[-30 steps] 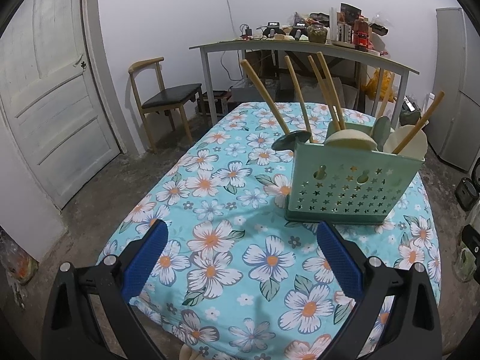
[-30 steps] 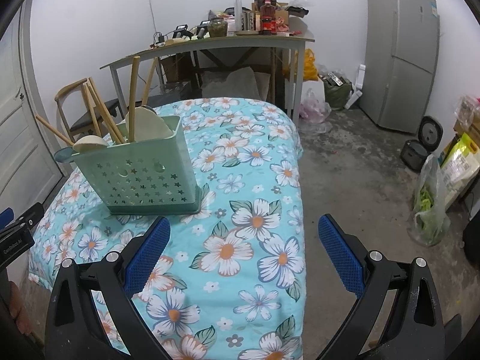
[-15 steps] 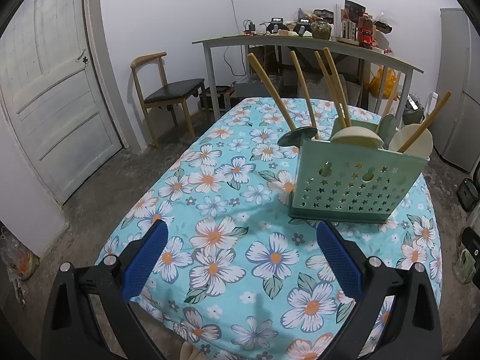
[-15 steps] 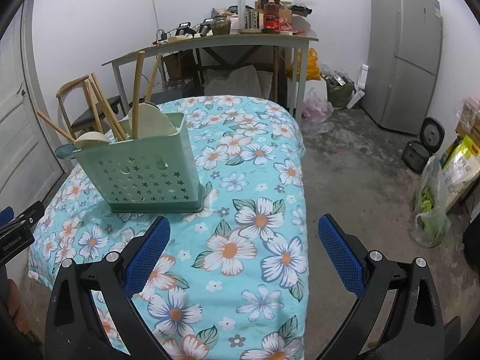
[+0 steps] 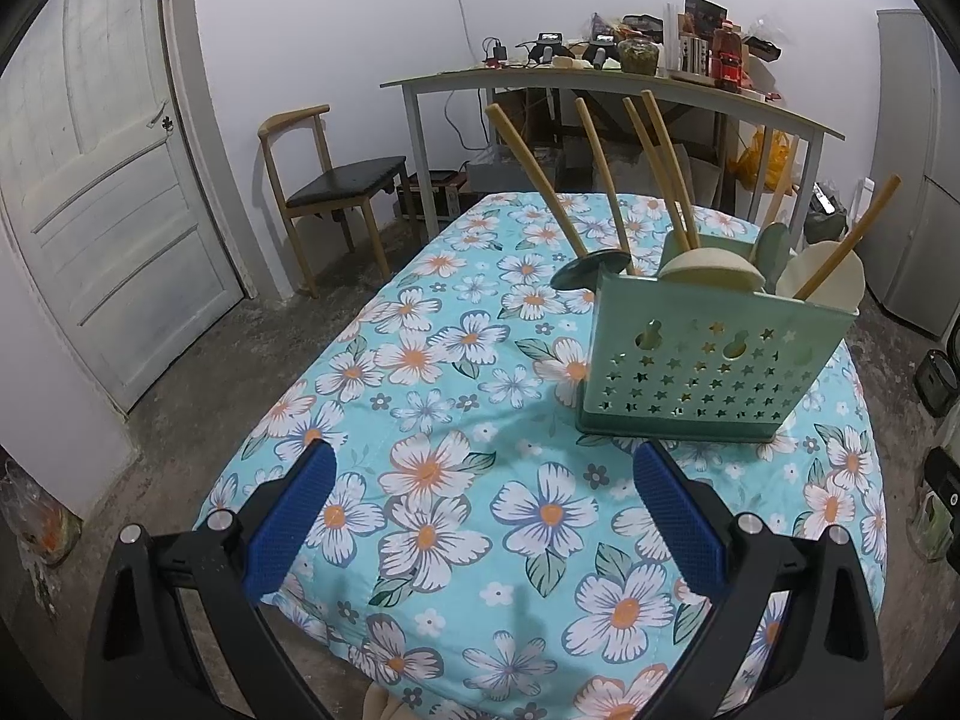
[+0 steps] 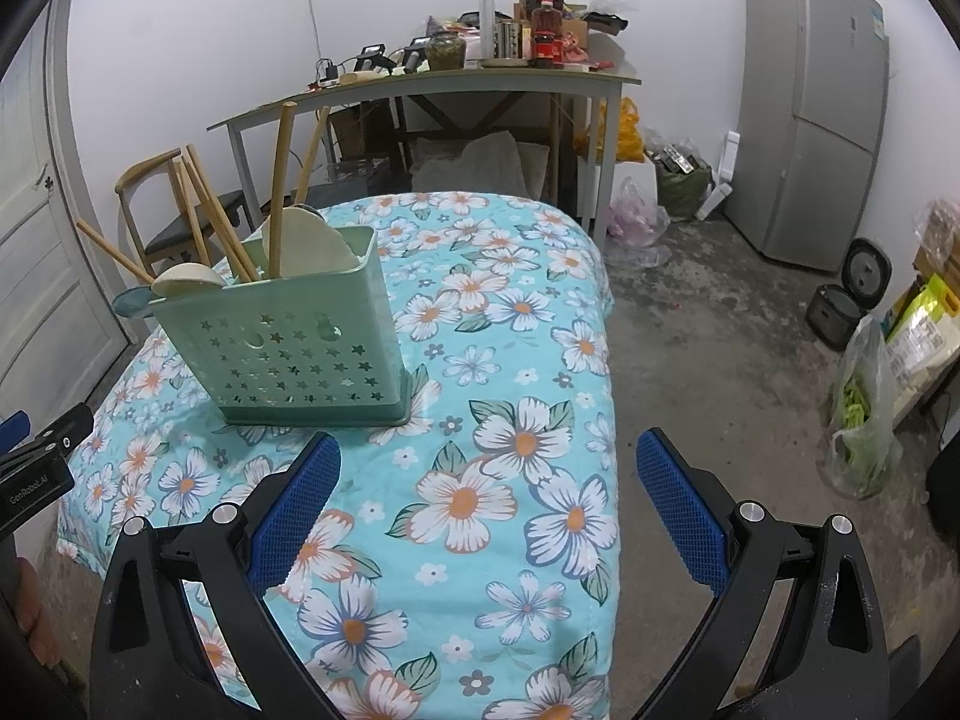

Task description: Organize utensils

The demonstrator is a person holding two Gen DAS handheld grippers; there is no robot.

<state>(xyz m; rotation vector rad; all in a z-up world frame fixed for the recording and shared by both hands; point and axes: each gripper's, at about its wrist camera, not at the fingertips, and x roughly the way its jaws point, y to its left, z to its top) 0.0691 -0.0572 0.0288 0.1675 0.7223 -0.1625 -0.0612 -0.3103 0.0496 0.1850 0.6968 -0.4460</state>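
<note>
The caddy [image 5: 708,360] is standing upright on the flowered tabletop [image 5: 456,468], with the utensils [image 5: 606,180] leaning inside it, their handles pointing up and fanning out. It is lying ahead and right of the left tongs [image 5: 480,504], ahead and left of the right tongs [image 6: 489,498]. Both tongs are spread wide, holding nothing. Neither seems clearly nearer.

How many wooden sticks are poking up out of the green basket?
6 wooden handles: four at the left end of the green basket, at, and two at its right end. More may hide inside.
</note>
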